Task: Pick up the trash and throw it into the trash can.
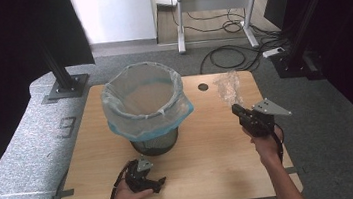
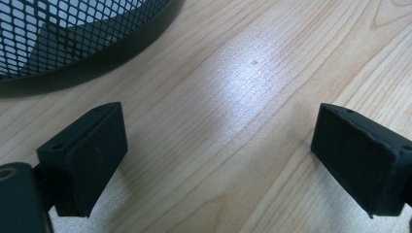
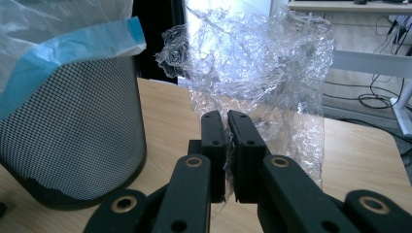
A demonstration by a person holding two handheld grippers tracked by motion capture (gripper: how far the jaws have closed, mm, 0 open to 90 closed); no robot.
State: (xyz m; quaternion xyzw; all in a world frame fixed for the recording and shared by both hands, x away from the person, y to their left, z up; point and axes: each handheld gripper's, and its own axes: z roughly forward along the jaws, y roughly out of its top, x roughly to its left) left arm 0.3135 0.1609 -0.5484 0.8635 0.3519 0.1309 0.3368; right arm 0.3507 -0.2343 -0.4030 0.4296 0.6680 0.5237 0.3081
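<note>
— Plastic wrap (image 3: pixel 252 63) was where, relative to the bin?

— Off to the bin's right in the high view, held up over the far right part of the table (image 1: pixel 210 146), apart from the liner's rim. The crumpled clear sheet stood mostly upright, its long axis running up from the right gripper (image 3: pixel 226 121), whose two black fingers (image 3: pixel 212 141) were pressed together on the sheet's lower edge.

— And the wire-mesh wastebasket (image 1: pixel 155 143)?

— It stood mid-table, with a blue-edged bag (image 1: pixel 144 103) folded over its rim and its mouth open upward. In the right gripper view it was to the left of the jaws, near but not touching the wrap.

— So the next move depended on what, in your judgement?

— On carrying the wrap leftward and over the rim, since the opening lay to the left of that hand.

— The left gripper (image 1: pixel 146 181)?

— It was low at the near edge, just in front of the basket's base. Its fingers (image 2: pixel 85 160) stood well apart with only bare wood between them. It was nearer the basket, but it held nothing.
</note>
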